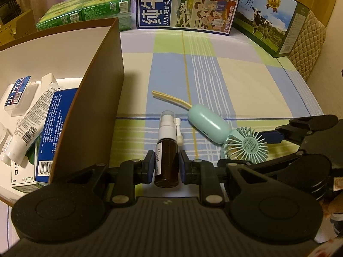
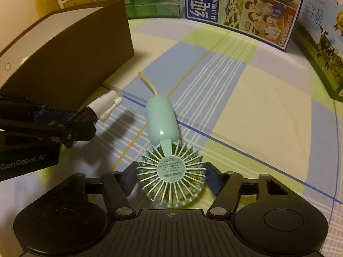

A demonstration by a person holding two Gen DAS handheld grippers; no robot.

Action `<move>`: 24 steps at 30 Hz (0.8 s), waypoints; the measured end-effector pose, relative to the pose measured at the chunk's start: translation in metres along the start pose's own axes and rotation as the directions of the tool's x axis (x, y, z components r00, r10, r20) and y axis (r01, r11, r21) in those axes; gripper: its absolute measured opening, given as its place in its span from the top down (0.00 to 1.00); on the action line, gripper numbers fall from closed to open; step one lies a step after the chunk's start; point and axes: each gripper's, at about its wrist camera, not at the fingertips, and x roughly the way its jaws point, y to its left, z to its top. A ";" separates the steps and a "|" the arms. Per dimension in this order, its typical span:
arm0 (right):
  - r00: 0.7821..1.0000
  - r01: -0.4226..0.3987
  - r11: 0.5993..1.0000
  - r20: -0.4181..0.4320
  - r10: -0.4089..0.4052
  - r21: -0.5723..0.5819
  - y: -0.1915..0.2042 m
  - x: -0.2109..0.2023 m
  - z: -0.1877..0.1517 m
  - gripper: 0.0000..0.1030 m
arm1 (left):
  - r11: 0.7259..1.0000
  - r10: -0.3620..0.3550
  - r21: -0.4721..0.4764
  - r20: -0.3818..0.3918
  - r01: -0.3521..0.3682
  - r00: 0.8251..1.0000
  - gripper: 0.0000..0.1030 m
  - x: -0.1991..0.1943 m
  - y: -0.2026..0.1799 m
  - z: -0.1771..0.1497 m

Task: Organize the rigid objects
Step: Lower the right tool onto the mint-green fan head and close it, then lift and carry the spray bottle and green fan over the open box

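Note:
A brown spray bottle [image 1: 167, 150] with a white nozzle [image 2: 103, 105] sits between the pads of my left gripper [image 1: 167, 167], which is shut on it just above the checked cloth. The bottle points away from me, next to the brown box's wall. A mint hand fan [image 2: 160, 117] lies on the cloth with its round head [image 2: 170, 171] toward me. My right gripper [image 2: 171, 177] straddles that head, and both pads touch its rim. In the left wrist view the fan [image 1: 205, 124] lies right of the bottle, with the right gripper [image 1: 250, 150] around its head.
The brown box [image 1: 103, 81], white inside, stands at the left and holds a toothpaste tube [image 1: 27, 128] and several small cartons. Two milk cartons [image 1: 184, 4] [image 1: 268, 21] and green packs [image 1: 85, 12] line the back. The fan's yellow strap [image 1: 169, 98] trails on the cloth [image 1: 246, 85].

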 end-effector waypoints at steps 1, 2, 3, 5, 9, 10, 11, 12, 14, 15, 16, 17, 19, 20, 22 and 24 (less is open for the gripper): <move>1.000 0.003 1.000 0.004 -0.003 -0.008 0.001 -0.001 -0.001 0.41 | 1.000 -0.001 0.001 0.000 0.001 1.000 0.81 0.000 0.000 0.000; 1.000 0.003 1.000 0.006 -0.003 -0.012 0.002 -0.001 -0.002 0.41 | 1.000 -0.002 0.000 -0.001 0.002 1.000 0.81 0.000 0.000 0.000; 1.000 0.004 1.000 0.006 -0.004 -0.010 0.002 -0.001 -0.002 0.41 | 1.000 -0.003 0.001 0.000 0.003 1.000 0.81 0.000 0.000 0.000; 1.000 -0.002 1.000 0.006 0.002 0.000 0.002 -0.003 -0.005 0.41 | 1.000 -0.004 0.004 0.002 0.004 1.000 0.81 -0.001 0.000 0.000; 1.000 -0.007 1.000 0.009 0.007 0.011 0.004 -0.012 -0.012 0.42 | 1.000 -0.009 0.009 0.006 0.009 1.000 0.81 -0.005 -0.003 -0.002; 1.000 -0.010 1.000 0.008 0.010 0.020 0.003 -0.014 -0.014 0.42 | 1.000 -0.011 0.010 0.007 0.011 1.000 0.81 -0.006 -0.003 -0.003; 1.000 -0.015 0.999 0.008 0.014 0.032 0.002 -0.017 -0.017 0.42 | 1.000 -0.014 0.011 0.008 0.014 1.000 0.81 -0.007 -0.004 -0.003; 1.000 -0.019 0.999 0.011 0.019 0.046 0.001 -0.021 -0.020 0.42 | 1.000 -0.016 0.012 0.010 0.016 1.000 0.81 -0.008 -0.005 -0.004; 1.000 -0.022 0.997 0.022 0.020 0.073 -0.002 -0.029 -0.025 0.42 | 1.000 -0.022 0.015 0.014 0.022 1.000 0.81 -0.012 -0.007 -0.005; 0.999 -0.021 0.996 0.026 0.019 0.087 -0.002 -0.033 -0.026 0.42 | 1.000 -0.025 0.015 0.017 0.025 1.000 0.81 -0.014 -0.007 -0.006; 0.999 -0.022 0.995 0.031 0.019 0.100 -0.003 -0.037 -0.028 0.42 | 0.999 -0.028 0.017 0.019 0.028 0.999 0.81 -0.016 -0.008 -0.006; 0.999 -0.022 0.993 0.039 0.018 0.112 -0.005 -0.041 -0.029 0.42 | 0.999 -0.032 0.018 0.024 0.031 0.999 0.81 -0.019 -0.008 -0.006; 0.999 -0.021 0.991 0.053 0.014 0.133 -0.006 -0.051 -0.030 0.42 | 0.999 -0.038 0.019 0.034 0.038 0.999 0.81 -0.024 -0.008 -0.007; 0.998 -0.021 0.989 0.061 0.013 0.144 -0.007 -0.056 -0.030 0.42 | 0.999 -0.042 0.019 0.041 0.042 0.998 0.81 -0.028 -0.009 -0.007; 0.997 -0.025 0.987 0.075 0.013 0.161 -0.007 -0.066 -0.030 0.42 | 0.999 -0.050 0.019 0.058 0.049 0.997 0.81 -0.036 -0.009 -0.006; 0.996 -0.025 0.984 0.090 0.009 0.176 -0.006 -0.077 -0.028 0.42 | 0.998 -0.057 0.017 0.075 0.056 0.996 0.81 -0.044 -0.009 -0.005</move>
